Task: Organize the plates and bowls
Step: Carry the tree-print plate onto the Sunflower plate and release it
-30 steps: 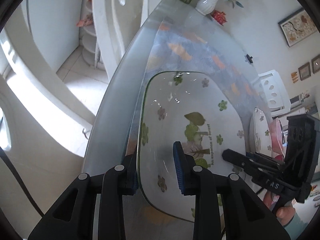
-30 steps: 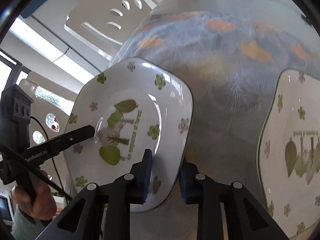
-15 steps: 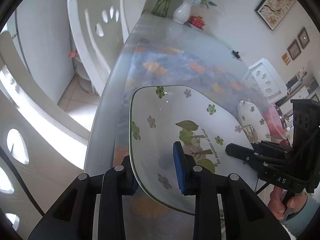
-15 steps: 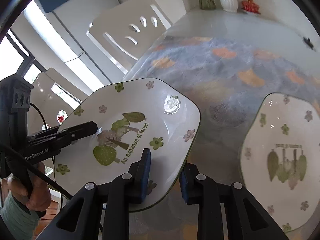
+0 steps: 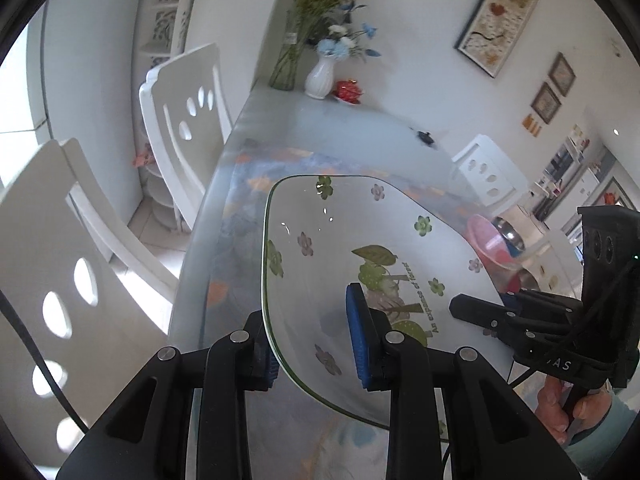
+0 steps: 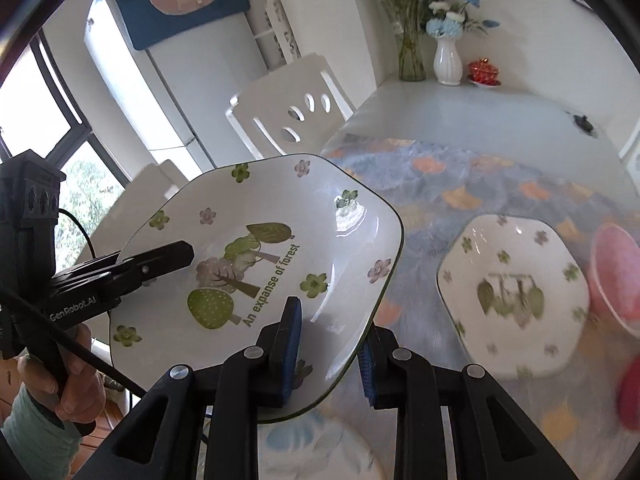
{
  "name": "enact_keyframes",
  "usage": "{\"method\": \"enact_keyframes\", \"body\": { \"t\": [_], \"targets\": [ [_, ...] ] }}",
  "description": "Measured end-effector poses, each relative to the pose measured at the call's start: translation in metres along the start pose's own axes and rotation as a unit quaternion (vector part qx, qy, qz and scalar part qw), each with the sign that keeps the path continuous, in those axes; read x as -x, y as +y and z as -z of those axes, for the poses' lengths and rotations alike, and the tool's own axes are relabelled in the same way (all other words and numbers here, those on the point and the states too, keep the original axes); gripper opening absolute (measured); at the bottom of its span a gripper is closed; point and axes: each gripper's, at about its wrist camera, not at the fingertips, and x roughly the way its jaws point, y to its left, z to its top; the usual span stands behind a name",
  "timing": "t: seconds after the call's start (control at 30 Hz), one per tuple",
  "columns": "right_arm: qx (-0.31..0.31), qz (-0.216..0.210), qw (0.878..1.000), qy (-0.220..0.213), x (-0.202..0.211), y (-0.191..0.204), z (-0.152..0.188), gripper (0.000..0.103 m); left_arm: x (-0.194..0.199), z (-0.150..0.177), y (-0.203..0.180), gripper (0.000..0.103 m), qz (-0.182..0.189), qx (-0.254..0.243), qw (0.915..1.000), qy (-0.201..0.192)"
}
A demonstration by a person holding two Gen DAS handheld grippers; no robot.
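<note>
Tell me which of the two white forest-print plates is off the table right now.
The larger-looking white forest-print plate, clamped at opposite rims by left gripper and right gripper. The other matching plate lies flat on the floral tablecloth.

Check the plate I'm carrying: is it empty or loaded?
Empty. The held plate shows its bare tree print and flowers, with nothing resting in it. Both claws, left and right, pinch its rim.

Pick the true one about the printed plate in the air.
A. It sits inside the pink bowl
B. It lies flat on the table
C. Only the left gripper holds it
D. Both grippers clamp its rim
D: the left gripper and the right gripper each pinch the rim of the plate, one on each side.
</note>
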Motion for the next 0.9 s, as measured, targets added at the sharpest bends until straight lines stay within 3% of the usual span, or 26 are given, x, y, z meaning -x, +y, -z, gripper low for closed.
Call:
{"method": "enact_keyframes", "body": {
  "t": [0.2, 0.43, 0.67, 0.9],
  "targets": [
    [-0.02, 0.002, 1.0, 0.0, 0.043, 0.006, 0.05, 0.025, 0.025, 0.039, -0.028, 0.025, -0.001, -0.004, 1.0, 0.007],
    [-0.032, 0.009, 0.999, 0.034, 0.063, 0.007, 0.109, 0.025, 0.031, 0.098, -0.046, 0.025, 0.004, 0.019, 0.9986, 0.05],
    [-0.052, 0.019, 0.996, 0.075, 0.061, 0.001, 0.161, 0.025, 0.027, 0.147, -0.054, 0.025, 0.002, 0.032, 0.9956, 0.088],
    [-0.045, 0.031, 0.993, 0.1, 0.046, -0.002, 0.182, 0.025, 0.012, 0.173, -0.047, 0.025, 0.002, 0.052, 0.9929, 0.107]
  ]
}}
